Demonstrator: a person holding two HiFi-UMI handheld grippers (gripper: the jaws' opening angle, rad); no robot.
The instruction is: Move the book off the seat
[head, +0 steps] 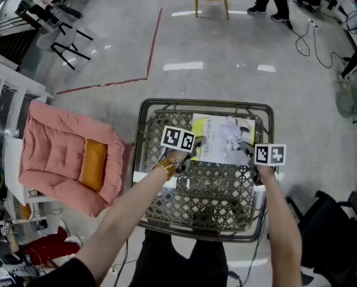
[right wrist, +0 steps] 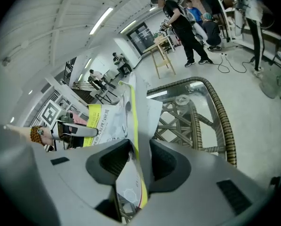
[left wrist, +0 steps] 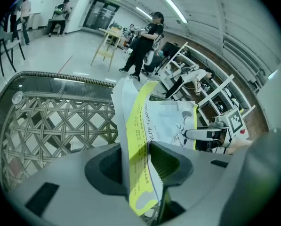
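Book (head: 223, 139) over wicker seat (head: 214, 191) — opp. edges in pinch of L fingers (left wrist: 171, 163) & R fingers (right wrist: 166, 162)

Left gripper (head: 197, 141) and right gripper (head: 246, 149) both reach forward, tilted downward, jaws clamped.

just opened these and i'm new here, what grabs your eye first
The yellow-and-white book at centre, held by the left gripper and right gripper over the woven chair seat. Next, the pink cushion at far left, with an orange pillow on it.
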